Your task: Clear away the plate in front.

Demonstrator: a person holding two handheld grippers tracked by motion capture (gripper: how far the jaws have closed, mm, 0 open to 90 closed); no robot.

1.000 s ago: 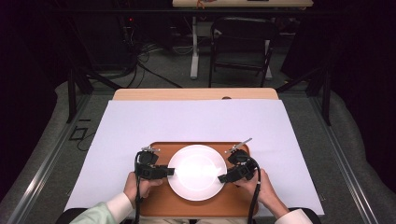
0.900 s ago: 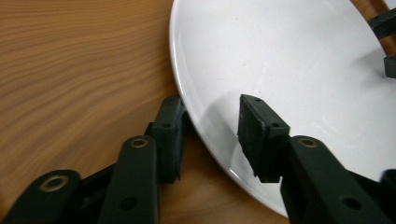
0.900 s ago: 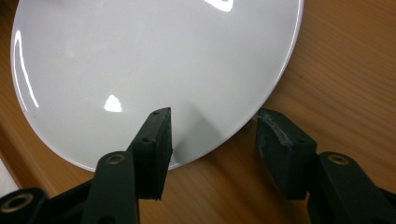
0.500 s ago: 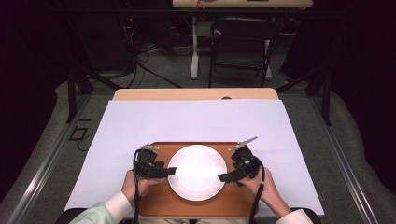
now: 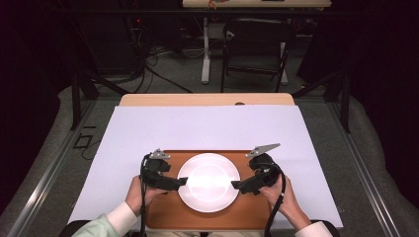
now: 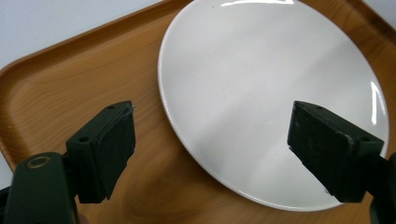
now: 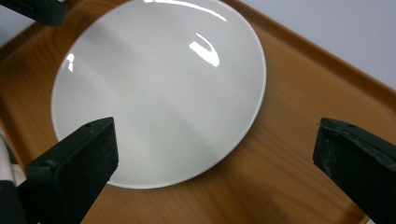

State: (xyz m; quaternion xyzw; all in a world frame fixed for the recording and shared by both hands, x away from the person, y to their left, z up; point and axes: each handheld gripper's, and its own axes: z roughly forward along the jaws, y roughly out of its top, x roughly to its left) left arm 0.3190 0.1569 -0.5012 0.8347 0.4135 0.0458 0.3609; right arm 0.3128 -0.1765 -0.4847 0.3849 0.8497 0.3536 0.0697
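A white round plate (image 5: 209, 180) lies on a brown wooden tray (image 5: 163, 217) at the near edge of the table. My left gripper (image 5: 182, 182) is at the plate's left rim, open, one jaw over the tray and one over the plate (image 6: 261, 93). At the plate's right rim my right gripper (image 5: 236, 186) also stands open, its jaws spanning the plate's edge (image 7: 159, 93) and the tray (image 7: 299, 121). Neither gripper holds anything. The tray (image 6: 84, 79) is bare wood around the plate.
A white sheet (image 5: 207, 126) covers most of the table, with a strip of wood (image 5: 207, 99) at the far edge. Beyond the table stand a dark chair (image 5: 254, 44) and a desk leg (image 5: 206, 49) on the floor.
Both grippers have drawn back a little from over the plate toward its left and right rims. The plate and tray have stayed put.
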